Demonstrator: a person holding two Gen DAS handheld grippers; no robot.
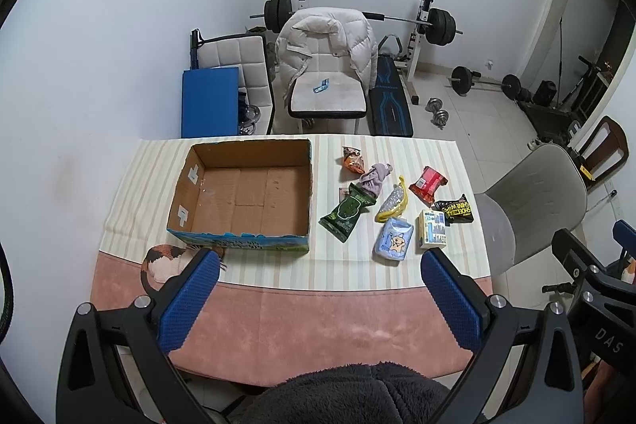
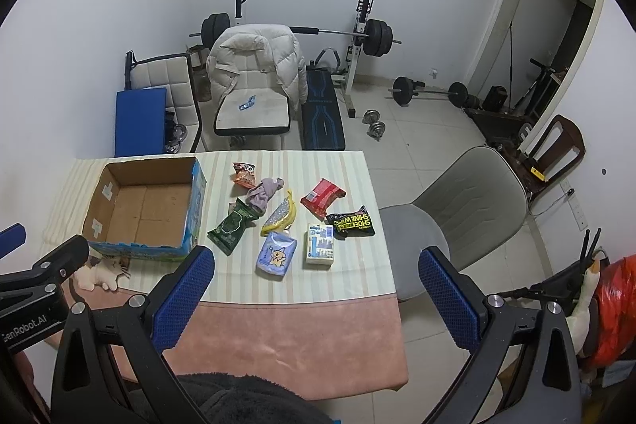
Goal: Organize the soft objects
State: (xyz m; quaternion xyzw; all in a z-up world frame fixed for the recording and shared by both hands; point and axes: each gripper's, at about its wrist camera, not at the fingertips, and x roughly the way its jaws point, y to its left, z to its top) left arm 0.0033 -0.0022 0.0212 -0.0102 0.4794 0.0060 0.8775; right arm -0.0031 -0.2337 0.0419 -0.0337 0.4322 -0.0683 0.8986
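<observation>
Left wrist view: cardboard box point(image 1: 242, 191) empty, soft packets point(image 1: 391, 239) all unsorted beside it; my left gripper point(image 1: 320, 259) and right gripper point(image 2: 318, 257) gape wide, holding nothing.

- Both views show even, cool indoor light; the white wall point(image 1: 119, 6) reads pale blue-grey, and no lamp or window is in view.
- Shadows are soft: a faint one lies inside the cardboard box point(image 1: 242, 185) along its near wall.
- There is no harsh glare, only small highlights on the shiny packets point(image 2: 278, 213) and on the floor tiles point(image 2: 417, 130).
- Fisheye distortion is strong: the door frame point(image 2: 497, 6) bows, and black vignette fills the corners.
- The centre is sharp; printed packet text is readable.
- The dark fleece point(image 1: 357, 392) at the bottom edge looks soft and slightly blurred.
</observation>
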